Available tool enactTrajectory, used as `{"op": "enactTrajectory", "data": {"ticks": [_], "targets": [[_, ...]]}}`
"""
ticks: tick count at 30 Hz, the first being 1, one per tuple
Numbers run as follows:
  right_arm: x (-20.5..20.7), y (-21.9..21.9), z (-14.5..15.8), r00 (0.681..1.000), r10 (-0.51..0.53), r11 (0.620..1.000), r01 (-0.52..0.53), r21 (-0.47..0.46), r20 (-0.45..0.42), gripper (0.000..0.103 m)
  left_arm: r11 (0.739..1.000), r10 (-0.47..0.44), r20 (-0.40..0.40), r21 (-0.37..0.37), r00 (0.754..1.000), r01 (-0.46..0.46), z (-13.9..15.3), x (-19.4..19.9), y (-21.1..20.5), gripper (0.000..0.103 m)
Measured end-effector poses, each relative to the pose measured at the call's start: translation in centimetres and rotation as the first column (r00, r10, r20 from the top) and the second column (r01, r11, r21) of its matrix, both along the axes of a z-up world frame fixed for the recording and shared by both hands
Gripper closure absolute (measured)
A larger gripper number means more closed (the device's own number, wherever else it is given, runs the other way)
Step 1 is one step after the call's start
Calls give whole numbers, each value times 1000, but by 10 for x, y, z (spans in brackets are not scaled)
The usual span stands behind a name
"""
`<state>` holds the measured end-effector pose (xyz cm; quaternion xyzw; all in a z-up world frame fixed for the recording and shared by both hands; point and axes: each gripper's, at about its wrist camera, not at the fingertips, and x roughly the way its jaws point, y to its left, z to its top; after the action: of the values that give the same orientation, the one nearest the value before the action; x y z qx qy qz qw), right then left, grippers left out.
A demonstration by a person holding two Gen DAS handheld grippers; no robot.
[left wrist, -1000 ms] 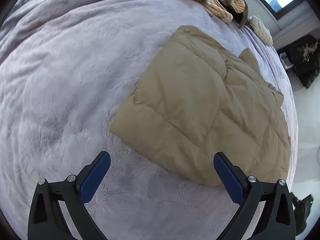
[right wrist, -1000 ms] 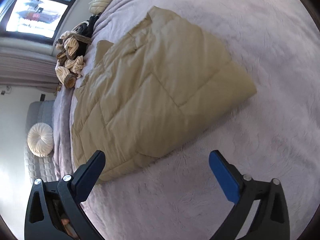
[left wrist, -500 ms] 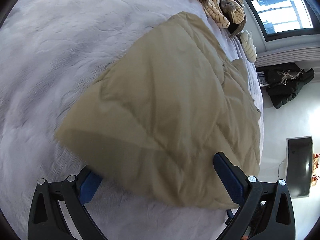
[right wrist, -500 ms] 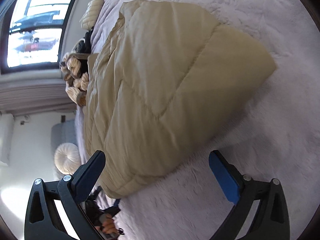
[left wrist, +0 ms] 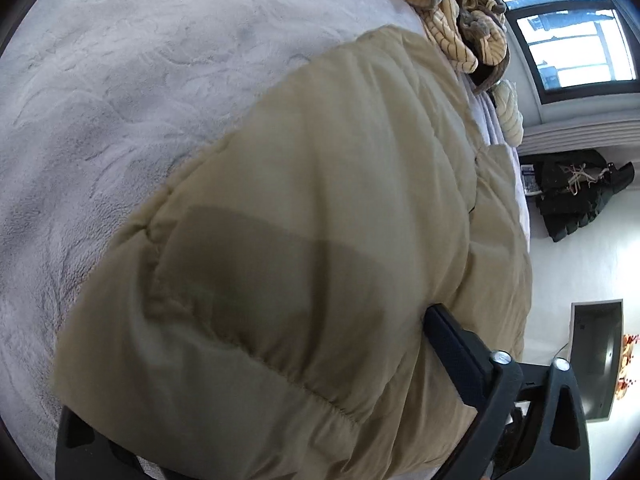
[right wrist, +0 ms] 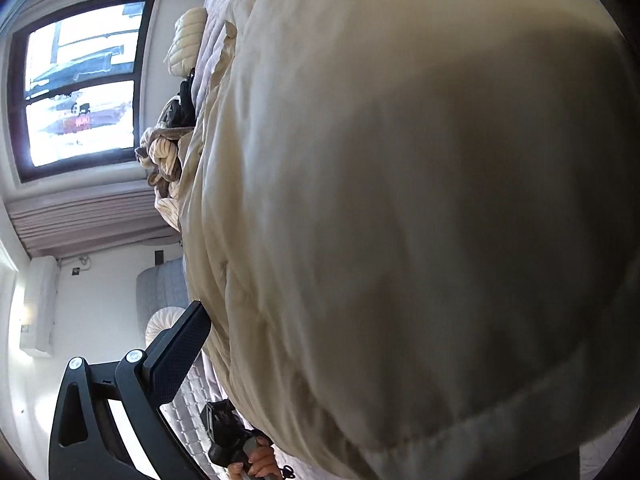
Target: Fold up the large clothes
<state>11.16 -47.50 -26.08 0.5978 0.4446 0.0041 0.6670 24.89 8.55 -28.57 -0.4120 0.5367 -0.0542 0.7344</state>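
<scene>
On the bed, a folded tan quilt, striped clothes beyond. Left gripper and right gripper each straddling the quilt's near edge. Clamped or apart: cannot tell.

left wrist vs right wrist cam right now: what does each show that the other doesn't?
Left wrist only: a wide stretch of the grey blanket, a dark bag against the wall, and a dark screen.

Right wrist only: a round white cushion, a white wall unit, and the hand gripping the other tool's handle.

Both: the tan jacket filling most of the frame, between each tool's fingers, one finger hidden by it; the striped clothes pile; the window.
</scene>
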Motion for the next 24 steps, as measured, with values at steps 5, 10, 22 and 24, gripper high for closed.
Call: {"op": "enactTrajectory", "data": {"ticks": [5, 10, 22, 24], "targets": [[-5, -5, -4, 1000, -31, 997, 32, 68, -3, 8, 999, -22, 62, -42, 998, 25, 13, -1, -5, 70], [-10, -10, -12, 999, -42, 985, 38, 170, 18, 63, 997, -18, 131, -73, 991, 28, 38, -9, -6, 82], [-24, -11, 34, 989, 40, 984, -64, 163, 144, 76, 992, -72, 263, -82, 962, 97, 103, -56, -5, 82], [-37, -8, 40, 988, 50, 985, -73, 155, 149, 76, 990, -89, 259, -85, 962, 115, 106, -73, 4, 82]]}}
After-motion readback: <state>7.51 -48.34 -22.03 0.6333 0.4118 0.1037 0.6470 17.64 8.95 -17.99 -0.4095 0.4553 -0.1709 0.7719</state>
